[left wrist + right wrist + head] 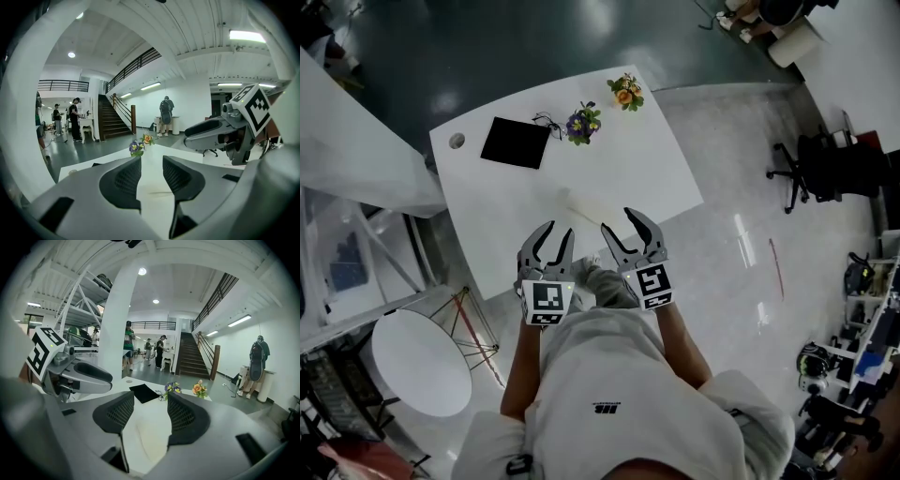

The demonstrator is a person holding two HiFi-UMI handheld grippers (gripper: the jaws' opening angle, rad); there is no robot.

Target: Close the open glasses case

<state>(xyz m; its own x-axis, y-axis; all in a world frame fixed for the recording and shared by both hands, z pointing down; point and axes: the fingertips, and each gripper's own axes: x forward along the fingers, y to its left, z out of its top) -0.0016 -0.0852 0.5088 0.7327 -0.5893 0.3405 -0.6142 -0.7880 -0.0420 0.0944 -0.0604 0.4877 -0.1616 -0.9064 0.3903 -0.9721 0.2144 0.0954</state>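
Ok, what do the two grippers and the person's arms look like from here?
The left gripper and right gripper match: grey bodies, each with two curved, pointed jaws lined with black textured pads. Each carries a white cube printed with black square markers. No cables show. The person wears a white shirt with a small dark logo, and the forearms are uncovered.

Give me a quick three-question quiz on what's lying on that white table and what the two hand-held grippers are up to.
1. Pick one: in the head view, what lies on the table just left of the purple flowers? A) a black mat B) a red bowl C) a green bottle
2. True or false: the left gripper has its fingers clamped on the pale case.
3. Count: how many small flower bunches stand on the table?
Key: 1 A. 2 False: its fingers stand apart, gripping nothing, short of the case. 3 Two: the purple flowers and the orange flowers.
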